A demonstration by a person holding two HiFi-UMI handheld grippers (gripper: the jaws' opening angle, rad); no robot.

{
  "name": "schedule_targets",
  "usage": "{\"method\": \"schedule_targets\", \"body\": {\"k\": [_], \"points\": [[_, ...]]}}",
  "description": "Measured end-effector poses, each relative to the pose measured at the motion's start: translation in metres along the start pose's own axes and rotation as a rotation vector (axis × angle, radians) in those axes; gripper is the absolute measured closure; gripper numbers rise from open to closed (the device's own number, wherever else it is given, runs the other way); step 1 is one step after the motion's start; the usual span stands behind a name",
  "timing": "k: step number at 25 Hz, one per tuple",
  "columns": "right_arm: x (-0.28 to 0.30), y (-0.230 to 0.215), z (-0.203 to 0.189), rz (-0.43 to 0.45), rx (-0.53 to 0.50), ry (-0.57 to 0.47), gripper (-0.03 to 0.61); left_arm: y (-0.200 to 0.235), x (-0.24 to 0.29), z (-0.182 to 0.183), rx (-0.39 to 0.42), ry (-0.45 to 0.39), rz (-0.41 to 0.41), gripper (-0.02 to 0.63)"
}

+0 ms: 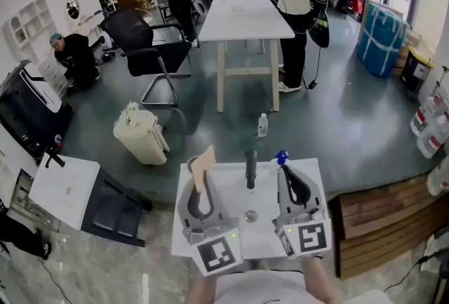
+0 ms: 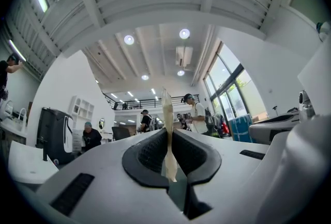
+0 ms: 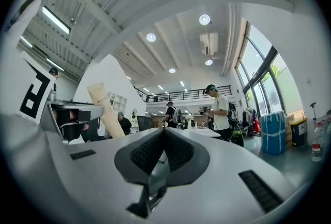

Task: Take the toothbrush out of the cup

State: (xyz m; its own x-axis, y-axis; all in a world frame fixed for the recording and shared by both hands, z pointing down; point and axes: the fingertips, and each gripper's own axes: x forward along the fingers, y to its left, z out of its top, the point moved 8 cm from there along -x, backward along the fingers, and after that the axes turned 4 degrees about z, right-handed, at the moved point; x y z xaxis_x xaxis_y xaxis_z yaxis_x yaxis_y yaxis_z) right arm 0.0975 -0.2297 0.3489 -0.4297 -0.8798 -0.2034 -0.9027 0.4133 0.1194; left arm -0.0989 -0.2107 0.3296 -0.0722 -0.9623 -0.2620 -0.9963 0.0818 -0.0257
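My left gripper (image 1: 196,173) is shut on a flat tan tube (image 1: 205,163) that sticks up past its fingertips. In the left gripper view the tube (image 2: 167,130) shows edge-on, clamped between the black pads (image 2: 150,153). In the right gripper view the same tube (image 3: 106,109) stands at the left. My right gripper (image 1: 286,170) hovers to the right of the faucet, and its pads (image 3: 178,148) meet with nothing showing between them. A small blue object (image 1: 282,157) sits just past its tip; I cannot tell what it is. No cup or toothbrush is clearly in view.
Both grippers hover over a small white washstand (image 1: 317,187) with a black faucet (image 1: 250,168) and a drain (image 1: 250,215). A clear bottle (image 1: 262,125) and a white bin (image 1: 140,134) stand on the floor beyond. A wooden platform (image 1: 379,222) lies to the right. People stand by a long table (image 1: 242,18).
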Motion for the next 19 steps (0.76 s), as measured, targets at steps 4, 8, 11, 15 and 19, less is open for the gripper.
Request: {"method": "schedule_targets", "body": {"k": [4, 8, 11, 15, 19], "points": [[0.0, 0.002, 0.0, 0.001, 0.002, -0.004, 0.568, 0.003, 0.001, -0.003, 0.007, 0.009, -0.002, 0.578], [0.0, 0.005, 0.0, 0.006, 0.001, -0.003, 0.568, 0.006, -0.001, -0.005, 0.005, 0.018, 0.004, 0.578], [0.0, 0.007, 0.001, 0.01, 0.001, -0.005, 0.568, 0.008, -0.002, -0.004, 0.002, 0.014, 0.007, 0.578], [0.001, 0.009, 0.002, 0.012, -0.004, -0.014, 0.568, 0.009, -0.003, -0.005, -0.002, 0.019, 0.007, 0.578], [0.0, 0.011, 0.0, 0.01, -0.005, -0.01, 0.568, 0.012, -0.004, -0.008, 0.005, 0.022, 0.011, 0.578]]}}
